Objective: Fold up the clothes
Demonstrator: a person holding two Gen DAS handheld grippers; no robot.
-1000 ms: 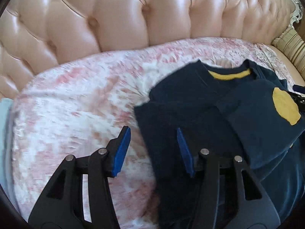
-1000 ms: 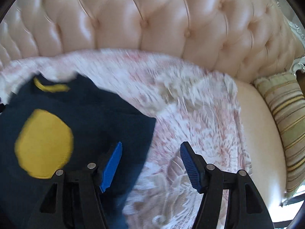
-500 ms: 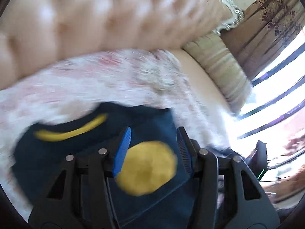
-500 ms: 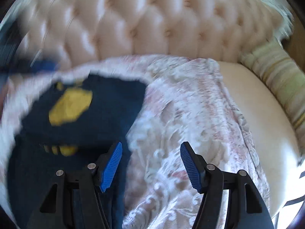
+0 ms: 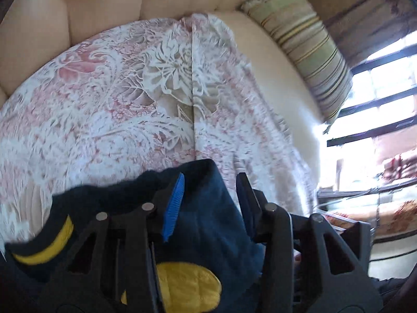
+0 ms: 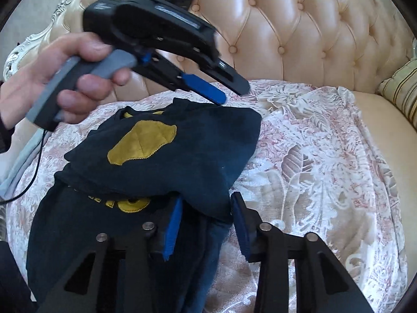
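Clearly the main risk sits nearest the right camera: the right hand-held gripper (image 6: 206, 224) has its jaws closing around the near edge of the folded-over flap of the navy sweater (image 6: 182, 151), and the dark cloth lies between the blue pads (image 6: 173, 225). I cannot tell whether the pads already press on it. If they catch only the top layer, a lift would peel the flap off the body beneath and undo the fold; if they catch both layers, the whole garment could drag across the floral throw (image 6: 325, 156).

Further in, the flap with its yellow patch (image 6: 142, 140) lies loosely over the chest lettering, humped rather than flat, so any uneven pull from 1 side would likely skew the crease.

Beyond that, the left hand-held gripper (image 6: 234, 91), held by the person's left hand (image 6: 60, 78), hovers over the far right corner of the flap, near the collar. In its own view the jaws are about half spread and closing, with the navy corner (image 5: 208, 198) between them; the far pad appears to lie against the cloth, but a firm pinch is not certain. A miss here would leave that corner behind while the near edge moves.

Farthest back, the sweater lies on the throw over the seat of the tufted sofa (image 6: 299, 26), close to its backrest, so a fold toward the back has little room.
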